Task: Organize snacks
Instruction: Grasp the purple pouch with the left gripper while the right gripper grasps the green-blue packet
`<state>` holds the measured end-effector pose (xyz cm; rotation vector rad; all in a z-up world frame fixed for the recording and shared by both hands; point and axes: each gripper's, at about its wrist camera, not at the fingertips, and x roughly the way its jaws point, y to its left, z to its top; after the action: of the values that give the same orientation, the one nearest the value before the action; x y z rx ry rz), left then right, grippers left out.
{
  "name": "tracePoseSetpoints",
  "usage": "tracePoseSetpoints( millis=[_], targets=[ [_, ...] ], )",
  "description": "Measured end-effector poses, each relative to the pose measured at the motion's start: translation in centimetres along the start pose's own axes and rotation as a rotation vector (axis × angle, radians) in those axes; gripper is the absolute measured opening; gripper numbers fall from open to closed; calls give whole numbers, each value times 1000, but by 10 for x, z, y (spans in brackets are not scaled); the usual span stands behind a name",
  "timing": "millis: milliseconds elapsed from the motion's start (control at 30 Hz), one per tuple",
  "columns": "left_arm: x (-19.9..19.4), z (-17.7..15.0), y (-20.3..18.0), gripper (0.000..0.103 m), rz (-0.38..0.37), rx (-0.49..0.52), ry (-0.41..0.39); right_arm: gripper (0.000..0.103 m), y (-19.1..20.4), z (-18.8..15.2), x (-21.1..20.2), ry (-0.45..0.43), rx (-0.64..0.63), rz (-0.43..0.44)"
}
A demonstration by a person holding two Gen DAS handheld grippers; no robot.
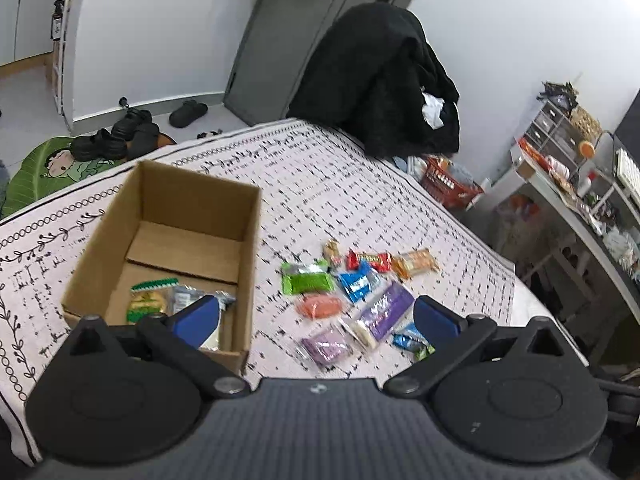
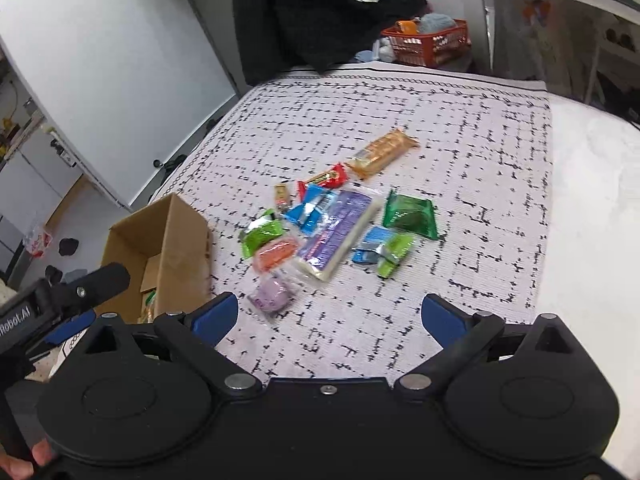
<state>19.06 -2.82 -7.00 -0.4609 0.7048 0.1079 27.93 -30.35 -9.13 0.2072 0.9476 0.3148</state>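
Note:
An open cardboard box (image 1: 172, 220) stands on the patterned cloth and holds a green-topped snack pack (image 1: 146, 300) and a clear packet. It also shows in the right wrist view (image 2: 160, 248). Several snack packs lie in a loose pile to its right: a long purple pack (image 1: 386, 312) (image 2: 340, 228), an orange one (image 1: 320, 306) (image 2: 276, 254), a small purple one (image 1: 326, 346) (image 2: 270, 294), a dark green one (image 2: 410, 216). My left gripper (image 1: 316, 316) is open and empty above the box's near right corner. My right gripper (image 2: 330, 312) is open and empty, short of the pile.
The cloth covers a table (image 2: 440, 120) whose white right part (image 2: 592, 200) is bare. A black coat over a chair (image 1: 384, 80) stands behind the far edge. An orange basket (image 2: 432, 42) sits on the floor, a cluttered desk (image 1: 580, 184) at the right.

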Motion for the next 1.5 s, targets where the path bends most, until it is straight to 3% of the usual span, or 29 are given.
tracePoseSetpoints(
  millis=[300, 533, 833, 1200, 1500],
  targets=[
    [15, -15, -23, 103, -12, 69, 41, 99, -24, -3, 18, 33, 57, 43],
    [27, -27, -31, 102, -29, 74, 57, 99, -35, -4, 32, 29, 99, 61],
    [58, -39, -40, 100, -1, 76, 79, 97, -52, 1, 55, 28, 165, 90],
    [106, -44, -44, 91, 113, 73, 166, 77, -77, 7, 105, 72, 271, 157],
    [145, -49, -48, 85, 181, 74, 207, 74, -90, 10, 132, 90, 314, 226]
  ],
)
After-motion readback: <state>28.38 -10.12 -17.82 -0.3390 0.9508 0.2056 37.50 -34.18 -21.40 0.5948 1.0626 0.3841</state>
